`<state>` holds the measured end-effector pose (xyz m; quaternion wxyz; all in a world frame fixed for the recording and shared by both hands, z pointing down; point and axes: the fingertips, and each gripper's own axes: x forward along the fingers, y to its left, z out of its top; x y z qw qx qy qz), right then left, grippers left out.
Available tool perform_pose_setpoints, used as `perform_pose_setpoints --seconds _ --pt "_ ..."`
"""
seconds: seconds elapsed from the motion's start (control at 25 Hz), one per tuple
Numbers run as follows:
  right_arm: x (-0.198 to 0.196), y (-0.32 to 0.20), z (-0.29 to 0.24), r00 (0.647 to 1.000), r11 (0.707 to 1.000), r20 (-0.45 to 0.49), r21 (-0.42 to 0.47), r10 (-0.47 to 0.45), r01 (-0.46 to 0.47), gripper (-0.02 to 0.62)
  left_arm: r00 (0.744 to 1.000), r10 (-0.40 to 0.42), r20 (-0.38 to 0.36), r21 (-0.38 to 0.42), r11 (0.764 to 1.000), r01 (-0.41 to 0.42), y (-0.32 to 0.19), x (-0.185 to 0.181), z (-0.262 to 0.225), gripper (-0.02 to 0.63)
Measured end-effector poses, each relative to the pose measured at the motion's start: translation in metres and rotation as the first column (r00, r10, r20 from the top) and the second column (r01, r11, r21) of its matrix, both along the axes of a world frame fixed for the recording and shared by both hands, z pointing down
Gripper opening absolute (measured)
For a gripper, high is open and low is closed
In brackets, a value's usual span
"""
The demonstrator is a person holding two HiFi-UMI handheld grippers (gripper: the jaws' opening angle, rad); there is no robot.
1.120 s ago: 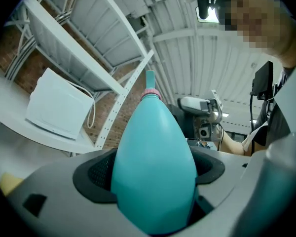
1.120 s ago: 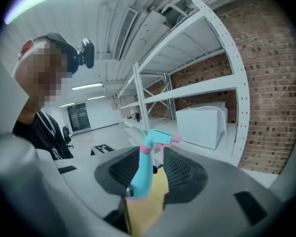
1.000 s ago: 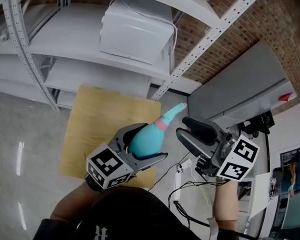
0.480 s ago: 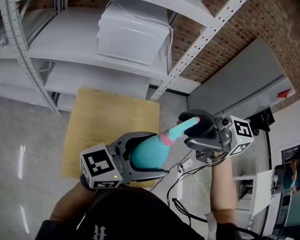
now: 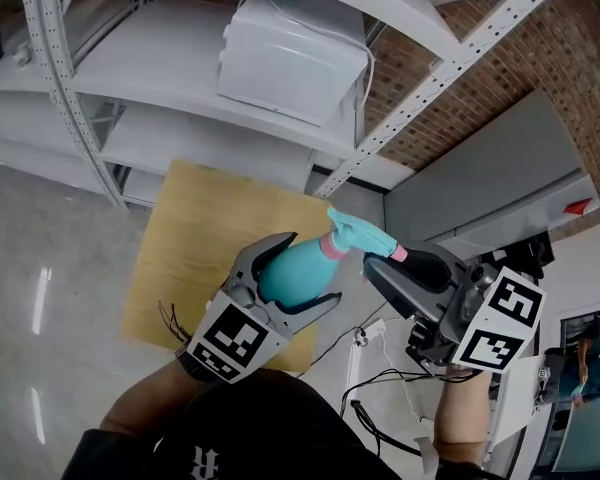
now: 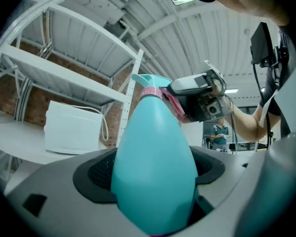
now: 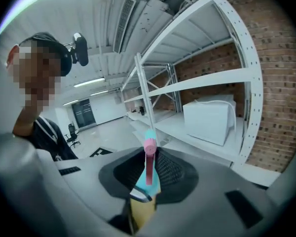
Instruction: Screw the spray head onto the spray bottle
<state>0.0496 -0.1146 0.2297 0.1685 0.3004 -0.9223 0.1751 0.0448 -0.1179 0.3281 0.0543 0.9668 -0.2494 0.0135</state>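
Observation:
My left gripper is shut on the body of the teal spray bottle, held up in front of me with its neck pointing up and right. The teal spray head sits on the bottle's neck above a pink collar, its nozzle aimed at my right gripper. In the right gripper view the spray head with its pink trigger lies between the closing jaws, the pads against it. The left gripper view shows the bottle filling the jaws and the right gripper at its top.
Below lies a tan board on the pale floor. A white box sits on the grey metal shelving ahead. A grey panel leans at the right, and cables trail by my feet.
The bottle and left gripper have rolled, and the spray head now points right. My right gripper has dropped lower and to the right, onto the head's nozzle end.

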Motion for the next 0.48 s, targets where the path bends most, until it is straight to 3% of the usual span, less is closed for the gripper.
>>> perform_pose_setpoints --seconds 0.28,0.48 --pt "-0.009 0.007 0.000 0.996 0.996 -0.029 0.017 0.089 -0.088 0.064 1.000 -0.008 -0.023 -0.070 0.998 0.006 -0.006 0.009 0.007 0.423" --pt "-0.016 0.007 0.001 0.993 0.994 -0.025 0.012 0.112 -0.112 0.087 0.999 -0.019 0.037 -0.069 0.997 0.022 -0.007 0.015 0.015 0.423"
